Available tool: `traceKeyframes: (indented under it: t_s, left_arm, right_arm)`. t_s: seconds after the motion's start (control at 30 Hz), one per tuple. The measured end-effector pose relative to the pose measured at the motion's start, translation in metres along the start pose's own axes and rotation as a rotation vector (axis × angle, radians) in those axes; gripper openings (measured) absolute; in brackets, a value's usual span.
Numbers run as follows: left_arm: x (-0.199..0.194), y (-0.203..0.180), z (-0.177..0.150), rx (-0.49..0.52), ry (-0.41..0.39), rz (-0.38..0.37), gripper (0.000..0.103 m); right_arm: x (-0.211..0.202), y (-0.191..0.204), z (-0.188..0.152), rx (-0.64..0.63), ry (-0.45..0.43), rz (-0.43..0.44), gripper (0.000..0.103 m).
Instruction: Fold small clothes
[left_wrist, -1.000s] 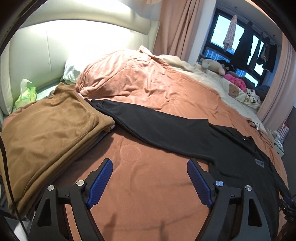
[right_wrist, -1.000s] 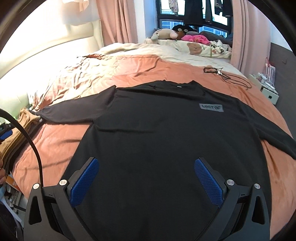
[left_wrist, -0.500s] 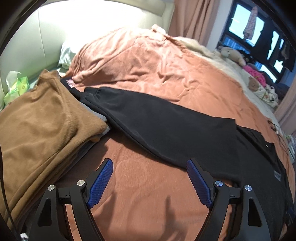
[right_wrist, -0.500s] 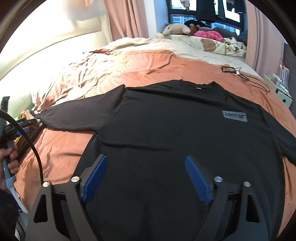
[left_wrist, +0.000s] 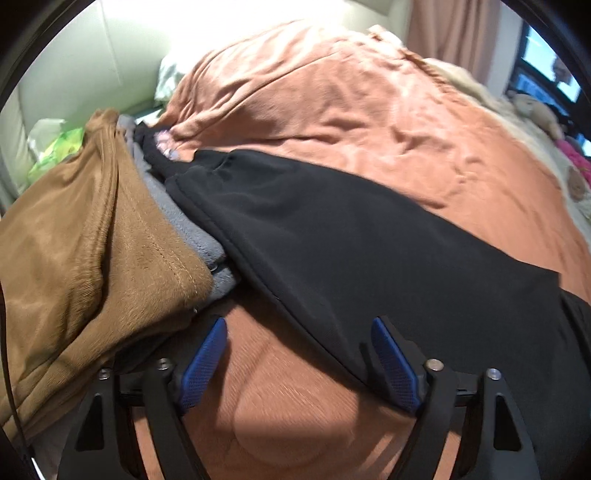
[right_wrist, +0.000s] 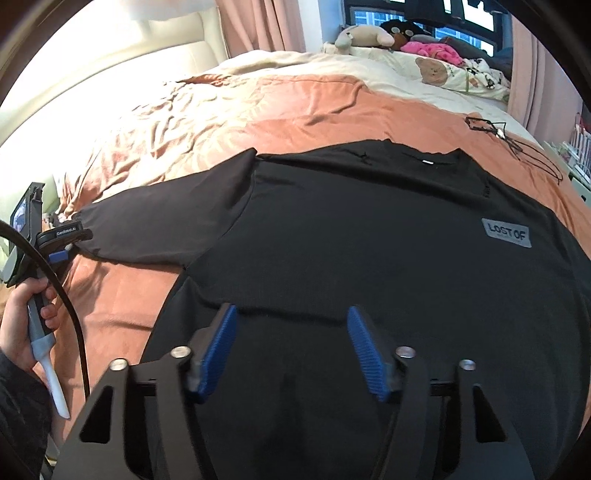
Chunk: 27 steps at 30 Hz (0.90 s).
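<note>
A black long-sleeved shirt (right_wrist: 369, 236) with a grey "LOST OF" patch (right_wrist: 506, 233) lies flat, front up, on the orange bedspread (right_wrist: 325, 107). Its left sleeve (left_wrist: 332, 236) stretches toward a stack of folded clothes. My left gripper (left_wrist: 295, 354) is open, low over the bedspread at the sleeve's lower hem; it also shows in the right wrist view (right_wrist: 62, 247) at the sleeve's cuff end. My right gripper (right_wrist: 291, 347) is open, low over the shirt's body near its lower left side.
A stack of folded clothes with a brown top (left_wrist: 92, 240) and a grey one (left_wrist: 199, 236) lies left of the sleeve. Plush toys (right_wrist: 369, 35) and a bear cushion (right_wrist: 436, 70) sit at the bed's far end. A black cord (right_wrist: 517, 144) lies near the shirt's collar.
My left gripper has moved forward and down to the sleeve's hem beside the folded stack. My right gripper has moved forward and lower over the shirt, its jaws a bit narrower.
</note>
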<state>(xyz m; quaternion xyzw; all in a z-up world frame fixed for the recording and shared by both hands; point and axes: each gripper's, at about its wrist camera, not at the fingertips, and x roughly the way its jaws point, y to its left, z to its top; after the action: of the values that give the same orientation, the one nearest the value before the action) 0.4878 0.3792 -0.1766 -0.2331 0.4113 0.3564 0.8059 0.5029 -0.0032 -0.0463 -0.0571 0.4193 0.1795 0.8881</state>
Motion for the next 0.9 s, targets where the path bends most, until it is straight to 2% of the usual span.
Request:
traceKeyframes:
  t_s: [0.07,0.1,0.13,0.17,0.2,0.23,0.37,0.6,0.9]
  left_arm:
    - [0.013,0.004,0.002,-0.019,0.025,0.019,0.065]
    - [0.017,0.005,0.003,-0.025,0.034,0.023,0.052]
    - [0.02,0.007,0.004,-0.036,0.037,0.019,0.046]
    - [0.019,0.007,0.005,-0.042,0.028,0.015,0.032]
    - [0.015,0.006,0.008,-0.052,0.017,-0.007,0.011]
    - [0.01,0.005,0.011,-0.058,0.012,-0.037,0.007]
    - [-0.02,-0.008,0.028,-0.051,-0.06,-0.111,0.005]
    - [-0.076,-0.035,0.065,-0.017,-0.167,-0.265,0.004]
    - [-0.135,-0.066,0.081,0.063,-0.256,-0.438,0.004]
  right_arm:
    - [0.012,0.0,0.004,0.018,0.016,0.009,0.045]
    - [0.016,0.0,0.006,0.025,0.023,0.016,0.042]
    - [0.022,0.001,0.008,0.031,0.032,0.029,0.039]
    - [0.028,0.002,0.01,0.037,0.04,0.044,0.037]
    - [0.032,0.002,0.012,0.042,0.048,0.053,0.034]
    - [0.037,0.003,0.015,0.047,0.055,0.064,0.033]
    - [0.052,0.004,0.023,0.067,0.063,0.104,0.029]
    - [0.078,0.017,0.039,0.085,0.058,0.177,0.029]
    - [0.128,0.021,0.048,0.18,0.105,0.294,0.015]
